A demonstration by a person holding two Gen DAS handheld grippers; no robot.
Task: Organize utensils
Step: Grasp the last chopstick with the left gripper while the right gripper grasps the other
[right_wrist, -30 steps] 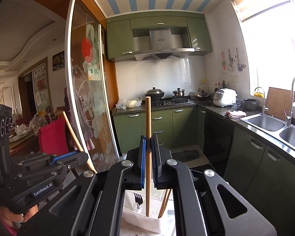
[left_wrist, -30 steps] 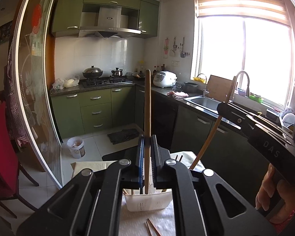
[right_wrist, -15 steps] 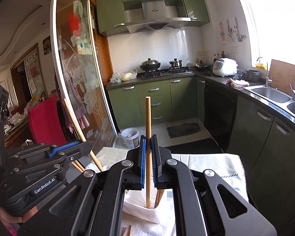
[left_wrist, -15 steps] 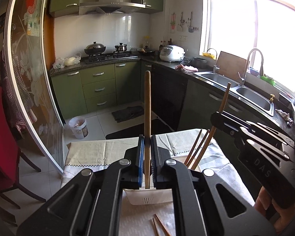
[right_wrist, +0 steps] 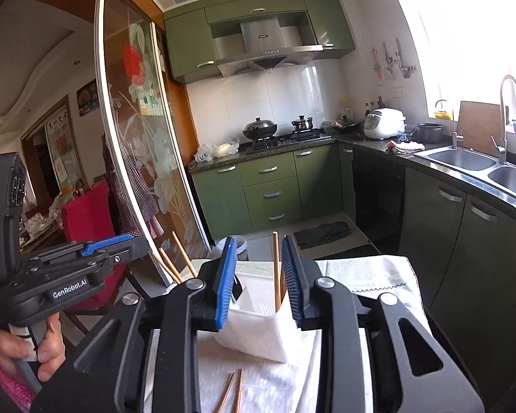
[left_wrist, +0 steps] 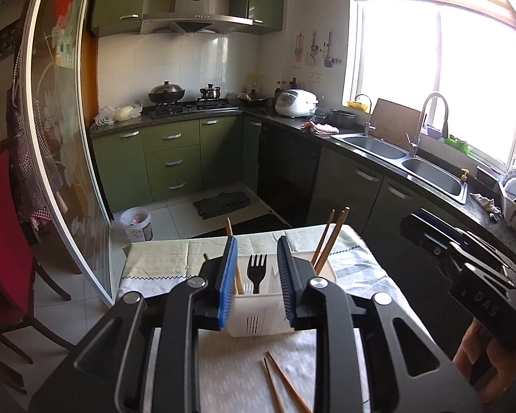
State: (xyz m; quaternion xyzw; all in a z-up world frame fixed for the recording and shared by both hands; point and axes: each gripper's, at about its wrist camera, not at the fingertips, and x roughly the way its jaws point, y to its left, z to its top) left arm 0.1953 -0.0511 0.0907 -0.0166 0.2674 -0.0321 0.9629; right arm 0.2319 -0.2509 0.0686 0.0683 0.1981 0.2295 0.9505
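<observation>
A white slotted utensil caddy (left_wrist: pixel 258 315) stands on the cloth-covered table (left_wrist: pixel 161 258); it also shows in the right wrist view (right_wrist: pixel 258 330). It holds a black fork (left_wrist: pixel 257 270) and several wooden chopsticks (left_wrist: pixel 330 237), one upright in the right wrist view (right_wrist: pixel 276 272). My left gripper (left_wrist: pixel 257 280) is open just above and before the caddy, with nothing in it. My right gripper (right_wrist: pixel 259 282) is open over the caddy's right side, next to that upright chopstick. Two loose chopsticks (left_wrist: pixel 280 383) lie on the table in front of the caddy, also in the right wrist view (right_wrist: pixel 232 392).
A red chair (left_wrist: pixel 0 247) stands left of the table. A glass sliding door (left_wrist: pixel 62 130) is behind it. Green kitchen cabinets (left_wrist: pixel 172 161), a stove and a sink (left_wrist: pixel 430 175) line the far wall and right side. A white bin (left_wrist: pixel 137 223) sits on the floor.
Both grippers were shut on a chopstick each and lowered them toward the caddy. Now both have opened and the chopsticks stand in the caddy.
</observation>
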